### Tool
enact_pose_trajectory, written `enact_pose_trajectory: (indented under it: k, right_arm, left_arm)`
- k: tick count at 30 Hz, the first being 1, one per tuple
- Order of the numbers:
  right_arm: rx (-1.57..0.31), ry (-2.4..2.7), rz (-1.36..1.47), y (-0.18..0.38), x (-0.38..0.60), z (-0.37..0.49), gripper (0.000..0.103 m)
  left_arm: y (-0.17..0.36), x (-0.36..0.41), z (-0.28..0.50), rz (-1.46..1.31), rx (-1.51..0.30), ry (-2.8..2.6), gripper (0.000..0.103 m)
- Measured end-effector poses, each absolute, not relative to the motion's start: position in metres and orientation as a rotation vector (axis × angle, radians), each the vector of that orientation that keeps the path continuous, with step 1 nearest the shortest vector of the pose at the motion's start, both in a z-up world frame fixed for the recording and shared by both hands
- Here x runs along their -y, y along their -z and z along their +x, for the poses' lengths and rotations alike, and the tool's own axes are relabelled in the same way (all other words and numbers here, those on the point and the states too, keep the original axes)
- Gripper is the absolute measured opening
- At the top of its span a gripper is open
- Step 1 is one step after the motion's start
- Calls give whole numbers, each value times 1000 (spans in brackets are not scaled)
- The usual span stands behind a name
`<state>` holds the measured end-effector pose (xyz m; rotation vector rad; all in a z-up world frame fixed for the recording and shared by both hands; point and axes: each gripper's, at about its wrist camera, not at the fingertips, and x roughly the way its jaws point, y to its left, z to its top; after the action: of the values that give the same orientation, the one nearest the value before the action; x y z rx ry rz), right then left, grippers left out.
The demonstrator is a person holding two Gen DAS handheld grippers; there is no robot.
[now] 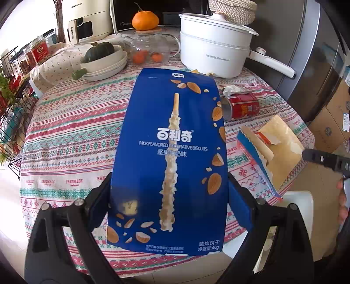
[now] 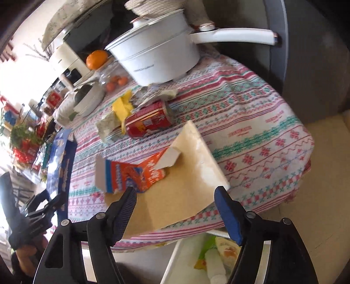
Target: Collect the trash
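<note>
On my left, the wire rack point(image 1: 13, 113) of packets stands off the table edge, and past it a bowl point(image 1: 105, 63) with a dark green squash point(image 1: 99, 51) sits on the patterned cloth point(image 1: 72, 122). An orange point(image 1: 145, 20) rests on the lid of a glass teapot point(image 1: 151, 47) behind.

My left gripper point(image 1: 169, 185) pinches the blue biscuit box point(image 1: 172, 157) by its two long edges, pads pressed to the card, and holds it tilted up over the cloth. In the right wrist view the same box point(image 2: 60, 166) shows edge-on at the far left.

Next comes the white pot point(image 1: 213, 53), its handle pointing right. In front of it a red can point(image 1: 240, 107) lies on its side, with crumpled wrappers point(image 2: 113, 120) just beside it; one piece looks yellow, though blur leaves me unsure what it is.

Nearer the table edge lies a flattened carton point(image 2: 172, 174), brown inside up, with an orange torn flap point(image 2: 140, 174) folded onto it. My right gripper point(image 2: 175, 192) has its fingers spread to either side of this carton; the pads do not press it.

Below the edge, a white bin point(image 2: 175, 257) holds some trash point(image 2: 216, 260) already.
</note>
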<state>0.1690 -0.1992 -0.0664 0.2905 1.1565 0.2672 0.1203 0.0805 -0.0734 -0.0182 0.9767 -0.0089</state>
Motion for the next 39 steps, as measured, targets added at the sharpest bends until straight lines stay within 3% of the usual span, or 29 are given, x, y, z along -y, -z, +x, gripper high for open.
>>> enact_pose_trajectory:
  k: [17,19,21,23,30,39]
  right_arm:
    - [-1132,-373,-5,75,77,180,74]
    - [-1110,-368,-46,78,66,185,64]
    - [-1101,-363,-91,83,58,190,32]
    - [-1115,-356,-112,87,56,192,13]
    - [-1031,-330,-73,52,80,175,6]
    - [-915,-318,108,-20,157,121,5]
  left_arm:
    - [79,-119,106,-33,-1009,-50,94]
    - [79,-123,105,-39,-1015,-50,94]
    - [79,-123,102,-35,-1017,-38,94]
    - [79,-122,101,-23,-1015,-22,94]
    - [73,-107,97,14,-990,58,94]
    - [66,-56,81,126,-973,265,94]
